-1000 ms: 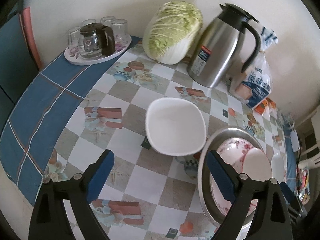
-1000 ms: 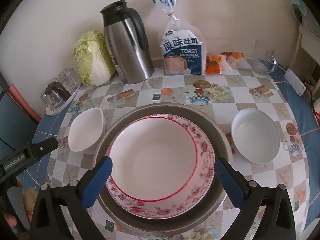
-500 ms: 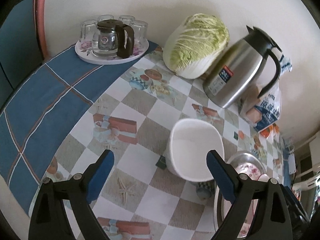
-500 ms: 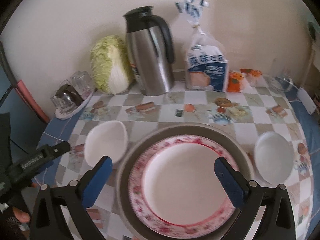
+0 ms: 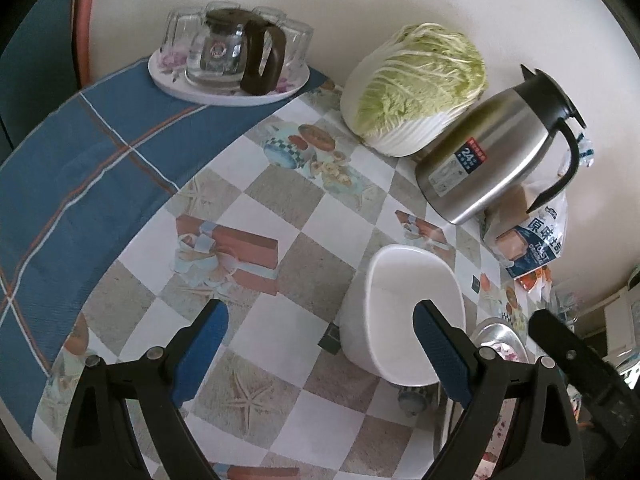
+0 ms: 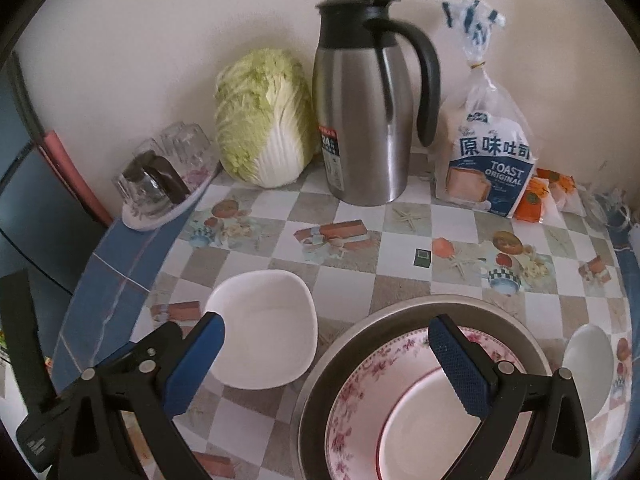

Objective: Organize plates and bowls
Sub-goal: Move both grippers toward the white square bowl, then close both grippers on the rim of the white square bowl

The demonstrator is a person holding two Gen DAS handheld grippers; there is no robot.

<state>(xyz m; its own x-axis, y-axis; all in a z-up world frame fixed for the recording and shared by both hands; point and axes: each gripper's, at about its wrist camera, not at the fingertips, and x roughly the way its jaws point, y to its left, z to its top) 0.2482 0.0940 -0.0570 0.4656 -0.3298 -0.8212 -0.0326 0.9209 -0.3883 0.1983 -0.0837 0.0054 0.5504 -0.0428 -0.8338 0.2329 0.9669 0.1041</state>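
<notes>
Bowl (image 5: 400, 312) sits just beside the gaping left claw's (image 5: 320, 344) right finger.

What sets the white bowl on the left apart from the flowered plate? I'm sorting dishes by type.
The white bowl is plain, while the flowered plate has a pink floral border and a red ring. The white bowl is deep with a rounded-square rim; the flowered plate is round and shallower. The white bowl stands straight on the tablecloth; the flowered plate sits inside a metal basin. Both are empty with white insides.
</notes>
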